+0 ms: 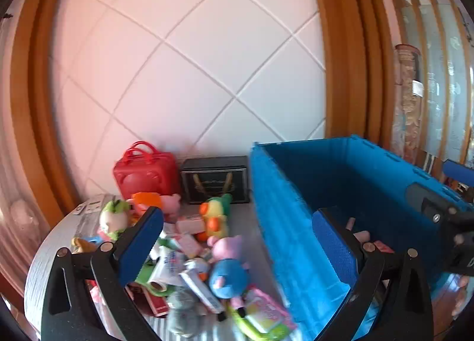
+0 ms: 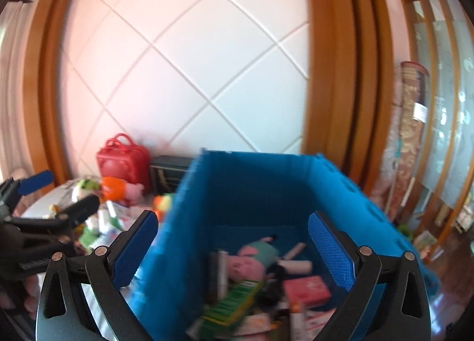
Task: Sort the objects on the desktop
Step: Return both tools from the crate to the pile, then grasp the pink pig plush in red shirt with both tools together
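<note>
Toys point(image 1: 228, 269) clutter table beside blue bin point(image 1: 284, 222).

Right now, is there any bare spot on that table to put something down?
Little. A bare strip of table runs between the toy pile and the blue bin, back toward the black box. The bin's floor is crowded in front, barer at the back.
</note>
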Demonstrator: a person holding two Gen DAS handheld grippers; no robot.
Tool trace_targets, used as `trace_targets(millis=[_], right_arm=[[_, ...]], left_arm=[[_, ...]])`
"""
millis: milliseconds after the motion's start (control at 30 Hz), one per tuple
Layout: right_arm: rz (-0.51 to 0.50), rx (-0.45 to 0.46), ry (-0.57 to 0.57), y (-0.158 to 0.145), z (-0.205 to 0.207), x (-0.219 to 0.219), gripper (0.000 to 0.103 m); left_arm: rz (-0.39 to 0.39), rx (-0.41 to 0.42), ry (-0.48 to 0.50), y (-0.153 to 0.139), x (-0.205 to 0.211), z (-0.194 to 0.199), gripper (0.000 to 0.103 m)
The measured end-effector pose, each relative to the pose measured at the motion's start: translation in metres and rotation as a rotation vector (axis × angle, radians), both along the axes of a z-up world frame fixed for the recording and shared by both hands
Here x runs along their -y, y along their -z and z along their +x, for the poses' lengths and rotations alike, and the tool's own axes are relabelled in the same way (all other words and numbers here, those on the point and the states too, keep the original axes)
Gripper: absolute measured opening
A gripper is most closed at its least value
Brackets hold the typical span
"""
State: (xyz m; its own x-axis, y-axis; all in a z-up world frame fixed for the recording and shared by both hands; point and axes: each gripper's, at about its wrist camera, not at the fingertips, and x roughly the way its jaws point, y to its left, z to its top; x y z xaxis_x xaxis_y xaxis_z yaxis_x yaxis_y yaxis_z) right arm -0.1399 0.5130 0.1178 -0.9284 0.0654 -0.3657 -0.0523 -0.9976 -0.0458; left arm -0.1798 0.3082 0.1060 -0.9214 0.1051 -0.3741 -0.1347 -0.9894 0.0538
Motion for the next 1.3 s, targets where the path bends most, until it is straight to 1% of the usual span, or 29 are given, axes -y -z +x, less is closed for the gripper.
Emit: trace_targets(millis=[100,167,300,467,567,667,767,867,1000,1033,1133,1300], right_arm=[[-0.01,-0.004,-0.03,-0.004,-0.008,0.034,0.103],[-0.023,-0.006,-0.051,-0.005,-0.013,0.057,0.103],[-0.048,0.007,-0.105,0.0,-0.029,0.102,0.103],[-0.054,0.054,-0.16,0.019,-0.052,0.158,0.103],[-0.066,0.108,-0.178,0.041,-0.07,0.183,0.103],[-0.07,0.193,-0.171,0.073,-0.089,0.203,0.103],[-0.072,0.286,-0.144,0.109,-0.104,0.213,0.103],[-0.088,0.371,-0.108,0.144,-0.116,0.213,0.103],[-0.106,0.471,-0.062,0.186,-0.124,0.212,0.103],[-0.11,0.494,-0.05,0.196,-0.126,0.211,0.103],[-0.126,0.551,-0.014,0.221,-0.129,0.209,0.103],[-0.154,0.604,0.021,0.24,-0.131,0.206,0.103]], left_arm=[[0.044,0.018,-0.027,0.005,0.041,-0.004,0.102],[0.057,0.034,-0.038,0.011,0.067,-0.008,0.102],[0.029,0.071,-0.096,0.026,0.112,-0.015,0.102],[0.044,0.159,-0.142,0.062,0.172,-0.029,0.102],[0.031,0.219,-0.177,0.091,0.209,-0.037,0.102],[0.028,0.303,-0.228,0.125,0.251,-0.048,0.102],[0.026,0.386,-0.272,0.162,0.289,-0.058,0.102],[0.002,0.459,-0.314,0.196,0.321,-0.061,0.102],[-0.003,0.536,-0.33,0.229,0.345,-0.067,0.102],[0.0,0.549,-0.329,0.233,0.347,-0.068,0.102],[0.018,0.567,-0.309,0.246,0.349,-0.074,0.102],[0.043,0.599,-0.258,0.257,0.34,-0.088,0.102]])
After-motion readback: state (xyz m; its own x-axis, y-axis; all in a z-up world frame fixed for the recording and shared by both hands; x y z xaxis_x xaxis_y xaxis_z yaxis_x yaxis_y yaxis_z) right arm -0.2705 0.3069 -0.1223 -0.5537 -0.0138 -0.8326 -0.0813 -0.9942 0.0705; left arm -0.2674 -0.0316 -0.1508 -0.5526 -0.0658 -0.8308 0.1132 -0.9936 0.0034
